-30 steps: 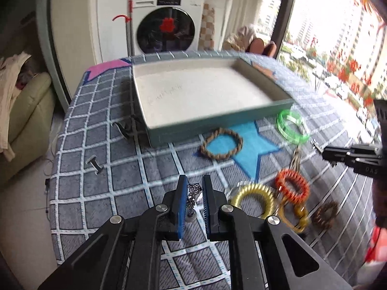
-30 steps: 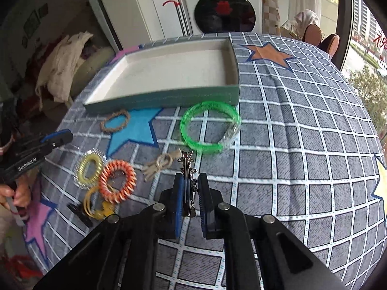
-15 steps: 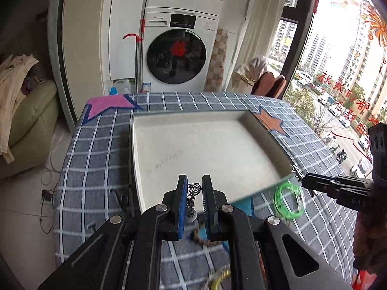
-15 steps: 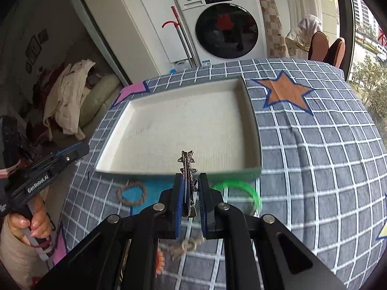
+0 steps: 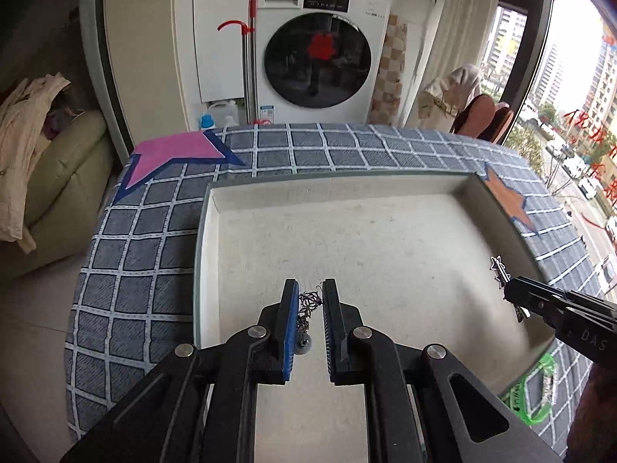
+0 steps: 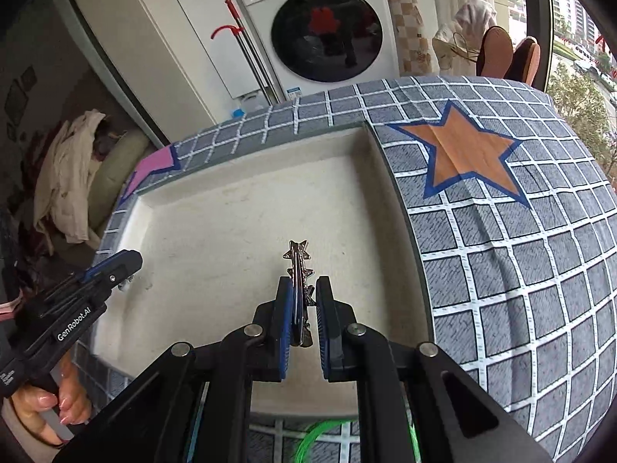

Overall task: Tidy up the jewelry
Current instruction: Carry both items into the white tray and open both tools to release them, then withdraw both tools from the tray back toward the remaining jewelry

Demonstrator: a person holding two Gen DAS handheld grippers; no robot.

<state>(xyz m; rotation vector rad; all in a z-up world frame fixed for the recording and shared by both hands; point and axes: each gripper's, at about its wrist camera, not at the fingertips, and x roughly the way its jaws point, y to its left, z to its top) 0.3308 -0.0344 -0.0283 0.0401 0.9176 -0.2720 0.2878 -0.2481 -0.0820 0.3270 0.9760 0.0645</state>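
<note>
1. Your left gripper (image 5: 311,293) is pinching a small dark filigree earring (image 5: 307,306) with a bead at its base. It hangs over the tray's near-left part, inside the rim.
2. Your right gripper (image 6: 302,289) is clamped on a silver star-tipped hair clip (image 6: 297,266). The tip sticks out past the pads, over the tray's mid-right floor.
3. The tray (image 5: 204,231) is shallow with low walls all round. Its pale floor is bare, w/ open room ahead of both grippers and to either side.
4. Edges: the left wall sits just left of your left gripper. The right wall (image 6: 401,208) lies right of your right gripper, w/ floor between.
5. The two grippers are apart. In the left view the right one (image 5: 513,289) comes in at the tray's right side, w/ clear floor between them.
6. The checked tablecloth (image 6: 520,270) w/ an orange star (image 6: 466,158) runs wide to the right of the tray. A pink star (image 5: 173,154) lies at the far left.
7. The green bangle (image 5: 536,397) lies on the cloth outside the near edge, partly hidden by the gripper bodies.
8. Beyond the table stand a washing machine (image 5: 316,58), a mop handle (image 5: 250,58) and chairs (image 6: 509,54) by the window.
9. Your left hand (image 6: 58,409) grips the handle at the tray's near-left corner.
</note>
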